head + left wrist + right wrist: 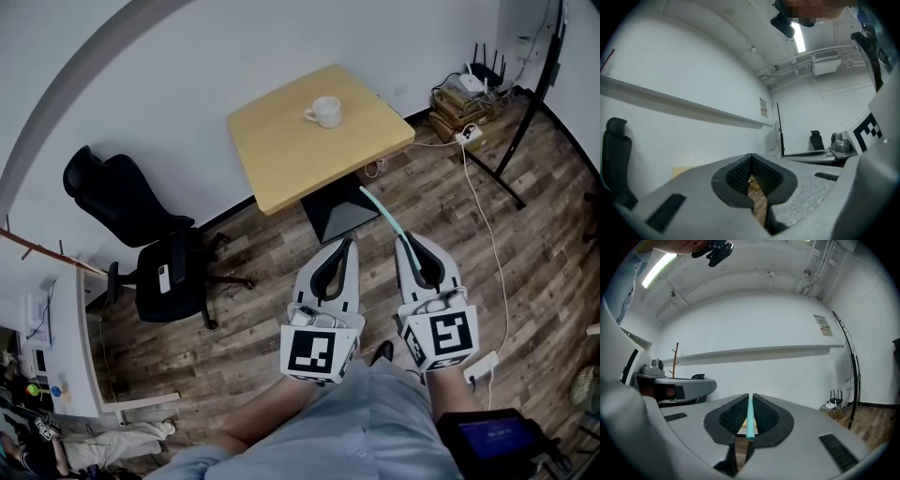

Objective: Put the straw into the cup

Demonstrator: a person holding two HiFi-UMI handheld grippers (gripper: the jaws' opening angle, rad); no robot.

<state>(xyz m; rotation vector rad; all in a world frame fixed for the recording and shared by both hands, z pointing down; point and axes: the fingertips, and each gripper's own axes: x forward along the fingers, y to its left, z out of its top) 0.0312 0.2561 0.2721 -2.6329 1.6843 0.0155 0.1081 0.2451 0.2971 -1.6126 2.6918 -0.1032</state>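
Approach stage: right gripper (409, 242) clamps thin teal plastic straw (382, 212); left gripper (347, 244) closed, empty; white ceramic cup (325, 112) on light wooden table (281, 155) well apart, insertion pending.

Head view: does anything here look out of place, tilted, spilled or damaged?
Nothing stands out. The cup stands upright on the table, with no spill around it. The straw is clamped in the right gripper, well short of the cup. The left gripper is shut and empty.
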